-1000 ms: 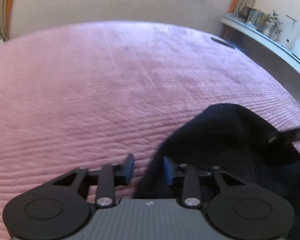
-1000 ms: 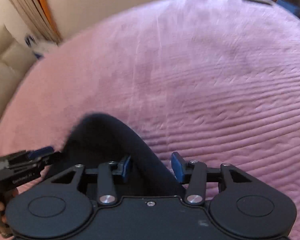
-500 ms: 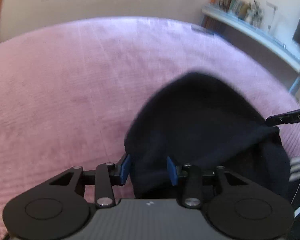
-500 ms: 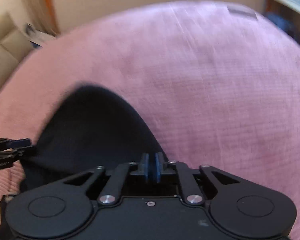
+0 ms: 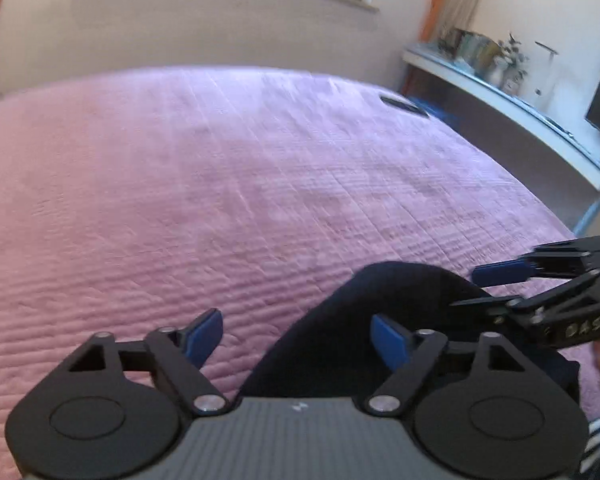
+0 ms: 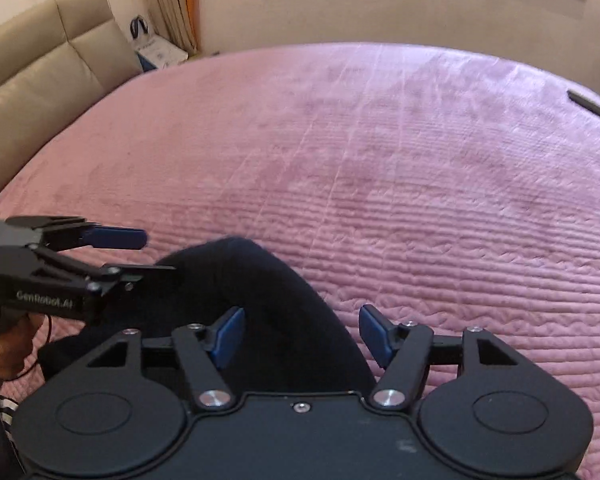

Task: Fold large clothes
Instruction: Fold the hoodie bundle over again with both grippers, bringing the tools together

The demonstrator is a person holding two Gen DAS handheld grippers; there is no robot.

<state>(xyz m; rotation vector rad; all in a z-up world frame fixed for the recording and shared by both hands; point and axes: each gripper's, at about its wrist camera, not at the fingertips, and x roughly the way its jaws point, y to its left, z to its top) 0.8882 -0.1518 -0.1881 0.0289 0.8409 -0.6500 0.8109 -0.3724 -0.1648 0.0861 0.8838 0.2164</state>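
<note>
Black garment (image 5: pixel 384 320) lies bunched on the pink bedspread (image 5: pixel 260 200) near me. My left gripper (image 5: pixel 298 334) and right gripper (image 6: pixel 302 334) are both opening wide, fabric between their pads but ungripped.

Left wrist view: over my jaws, tilted down, close above bed (image 5: pixel 260 184) | right wrist view: likewise | shared: bed, dark garment (image 6: pixel 260 300), window wall (image 5: pixel 220 28).
</note>
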